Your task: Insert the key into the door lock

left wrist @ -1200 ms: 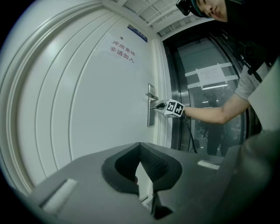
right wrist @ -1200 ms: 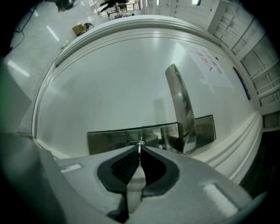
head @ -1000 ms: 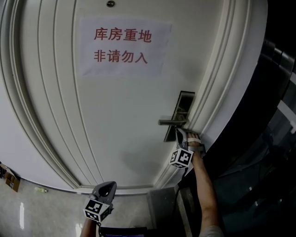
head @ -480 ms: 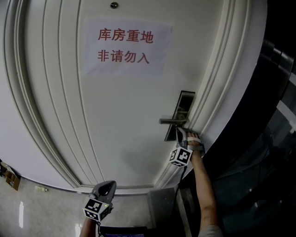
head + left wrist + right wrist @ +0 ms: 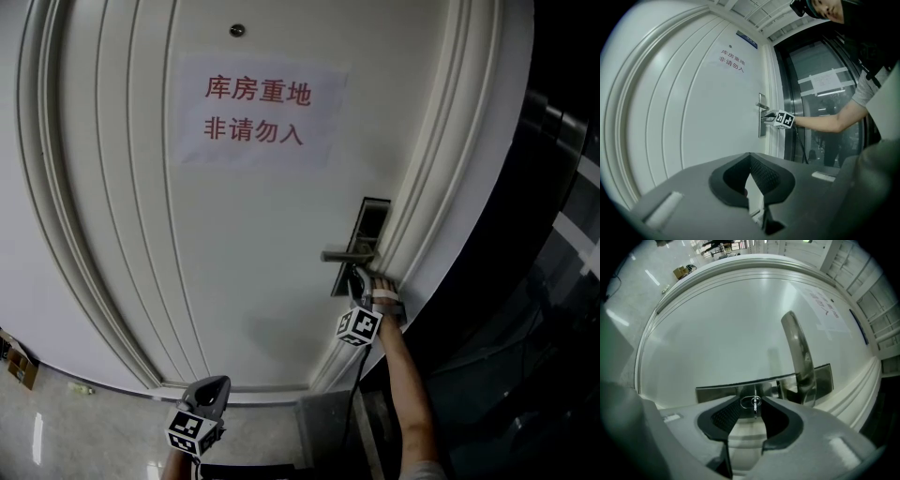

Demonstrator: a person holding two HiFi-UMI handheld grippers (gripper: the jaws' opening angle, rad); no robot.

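A thin metal key [image 5: 754, 403] with a small ring stands in the lock plate [image 5: 722, 392] just below the lever handle [image 5: 799, 352] of the white door. My right gripper [image 5: 754, 408] is level at the lock. Its jaws are opening, with the key between them and a gap on each side. In the head view the right gripper [image 5: 359, 278] sits under the handle [image 5: 347, 254]. My left gripper [image 5: 214, 387] hangs low by the door's bottom edge, away from the lock, its fingers together with nothing between them.
A paper sign [image 5: 255, 111] with red characters is stuck on the door. A dark glass panel [image 5: 525, 309] stands to the right of the door frame. A cardboard box [image 5: 19, 362] lies on the shiny floor at lower left.
The door and sign sit a little lower in the head view. My right gripper stays at the lock under the handle. The left gripper keeps its place.
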